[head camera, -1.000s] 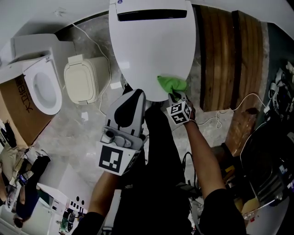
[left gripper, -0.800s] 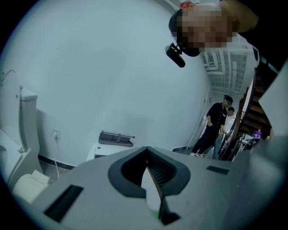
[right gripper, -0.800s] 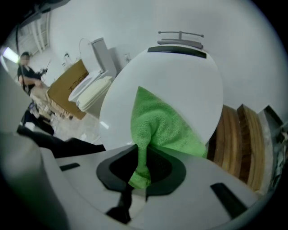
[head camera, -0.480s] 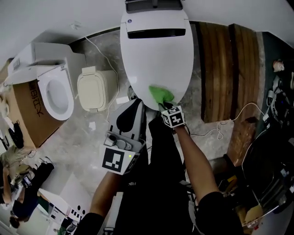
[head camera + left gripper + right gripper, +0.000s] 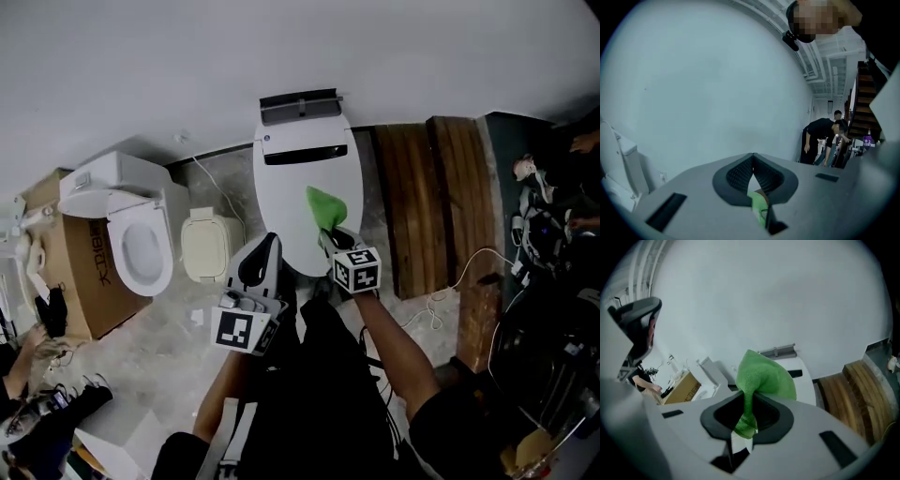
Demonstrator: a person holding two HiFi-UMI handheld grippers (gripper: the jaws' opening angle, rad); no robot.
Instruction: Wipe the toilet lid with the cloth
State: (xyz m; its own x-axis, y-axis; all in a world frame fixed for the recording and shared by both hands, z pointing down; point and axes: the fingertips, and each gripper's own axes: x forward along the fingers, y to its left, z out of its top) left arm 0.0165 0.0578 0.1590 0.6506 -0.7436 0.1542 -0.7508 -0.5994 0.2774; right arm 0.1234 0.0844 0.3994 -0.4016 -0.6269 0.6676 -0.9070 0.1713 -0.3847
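The white toilet lid [image 5: 300, 187] lies shut in the middle of the head view, against the wall. A green cloth [image 5: 325, 206] is over its middle, pinched in my right gripper [image 5: 332, 234], which is shut on it. In the right gripper view the cloth [image 5: 765, 376] bunches up out of the right gripper [image 5: 749, 398], with the lid [image 5: 804, 379] behind. Whether the cloth touches the lid I cannot tell. My left gripper [image 5: 269, 244] hovers by the lid's near left edge. In its own view the left gripper [image 5: 753, 159] is shut and points up at a bare wall.
A second toilet [image 5: 141, 248] with an open seat stands at the left beside a cardboard box [image 5: 70, 281]. A cream lidded bin [image 5: 211, 246] sits between the toilets. Wooden planks [image 5: 427, 197] and a white cable [image 5: 459, 272] lie at the right. People stand at the room's edges.
The right gripper has carried the green cloth from the lid's near edge up towards its middle. The head camera has pulled back and tilted up. The left gripper stays beside the lid.
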